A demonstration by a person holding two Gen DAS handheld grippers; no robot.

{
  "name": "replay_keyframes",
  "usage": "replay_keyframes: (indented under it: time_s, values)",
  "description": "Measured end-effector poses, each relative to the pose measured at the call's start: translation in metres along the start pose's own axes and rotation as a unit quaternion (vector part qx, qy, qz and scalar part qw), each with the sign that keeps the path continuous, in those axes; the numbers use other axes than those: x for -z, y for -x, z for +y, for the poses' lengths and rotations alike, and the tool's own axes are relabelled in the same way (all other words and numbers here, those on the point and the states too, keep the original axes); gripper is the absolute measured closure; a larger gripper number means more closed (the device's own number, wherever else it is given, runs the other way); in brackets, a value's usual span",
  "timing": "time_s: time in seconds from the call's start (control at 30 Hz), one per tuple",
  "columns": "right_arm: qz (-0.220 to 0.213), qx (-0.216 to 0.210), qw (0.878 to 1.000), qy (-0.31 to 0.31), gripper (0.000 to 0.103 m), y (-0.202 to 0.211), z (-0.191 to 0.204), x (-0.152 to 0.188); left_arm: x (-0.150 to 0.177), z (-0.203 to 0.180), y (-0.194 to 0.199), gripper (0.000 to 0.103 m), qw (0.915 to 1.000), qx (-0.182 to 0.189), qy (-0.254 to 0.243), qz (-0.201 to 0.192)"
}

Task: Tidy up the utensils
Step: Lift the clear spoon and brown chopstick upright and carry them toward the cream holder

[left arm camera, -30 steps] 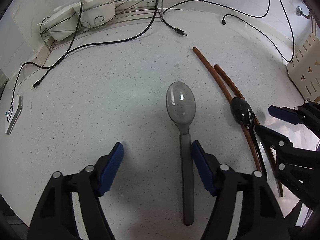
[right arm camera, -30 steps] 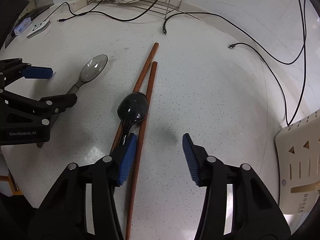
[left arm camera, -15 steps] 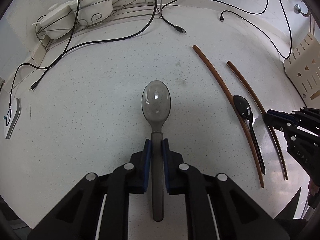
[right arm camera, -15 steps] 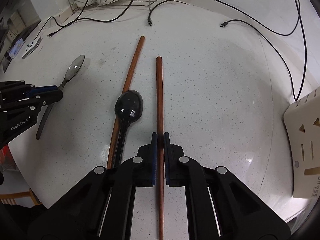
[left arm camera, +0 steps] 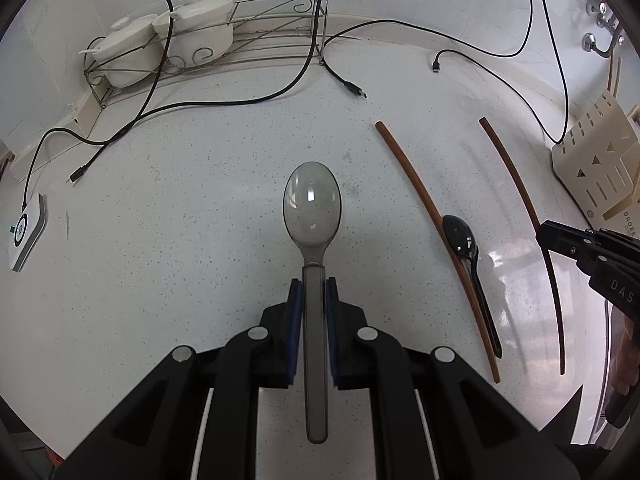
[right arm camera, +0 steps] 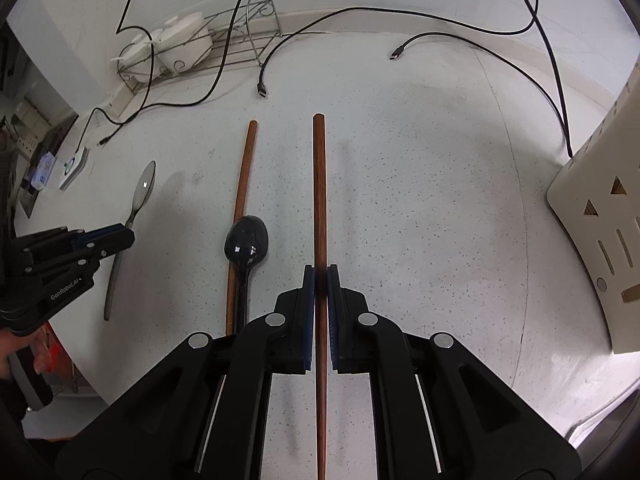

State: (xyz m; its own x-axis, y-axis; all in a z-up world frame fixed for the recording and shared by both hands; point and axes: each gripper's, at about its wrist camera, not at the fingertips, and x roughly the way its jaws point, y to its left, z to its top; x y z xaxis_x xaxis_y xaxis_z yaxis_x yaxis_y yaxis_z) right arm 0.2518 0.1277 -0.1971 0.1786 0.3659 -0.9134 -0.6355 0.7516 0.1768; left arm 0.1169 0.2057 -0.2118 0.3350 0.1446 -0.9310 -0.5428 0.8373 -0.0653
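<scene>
Two wrist fisheyes, steeply down, close over the countertop point(left arm camera: 160, 240)
Both share the dish rack point(right arm camera: 224, 44) (far wall) and the loose chopstick point(left arm camera: 424, 208).

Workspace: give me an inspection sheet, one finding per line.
Surface: white speckled counter.
Job's things: grey spoon, black spoon lying against one chopstick, second chopstick, cream holder at the right.
Clutter: white pad.
Grippers: left gripper shut on grey spoon; right gripper shut on second chopstick.
Cables: black cables, loose plugs.
Surroundings: wire rack with white pots.
</scene>
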Motion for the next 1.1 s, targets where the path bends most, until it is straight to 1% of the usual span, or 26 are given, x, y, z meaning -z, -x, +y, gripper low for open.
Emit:
replay_keyframes:
  time_s: [0.13, 0.33, 0.47, 0.6, 0.7, 0.87, 1.1]
  values:
    - [-0.016, -0.020, 0.999, -0.025, 0.097, 0.015, -0.008, -0.006, -0.007, -0.004, 0.011, 0.092, 0.9998, 0.008, -0.001, -0.020]
    - [-0.046, -0.020, 0.998, -0.033, 0.097, 0.036, -0.013, -0.013, -0.019, -0.015, 0.027, 0.092, 0.9988, 0.018, -0.009, -0.045]
    - [-0.077, -0.020, 0.996, -0.048, 0.097, 0.057, -0.022, -0.015, -0.030, -0.026, 0.041, 0.092, 0.9971, 0.030, -0.019, -0.067]
    - [-0.125, 0.011, 0.991, -0.043, 0.097, 0.080, -0.028, -0.013, -0.040, -0.043, 0.056, 0.092, 0.9941, 0.048, -0.033, -0.091]
    - [-0.172, 0.040, 0.983, -0.048, 0.097, 0.099, -0.037, -0.009, -0.049, -0.060, 0.064, 0.092, 0.9908, 0.059, -0.053, -0.110]
    - [-0.232, 0.093, 0.967, -0.043, 0.097, 0.126, -0.048, -0.002, -0.061, -0.087, 0.076, 0.092, 0.9842, 0.075, -0.079, -0.139]
    - [-0.266, 0.111, 0.956, -0.050, 0.097, 0.151, -0.067, 0.005, -0.079, -0.123, 0.091, 0.092, 0.9733, 0.101, -0.118, -0.169]
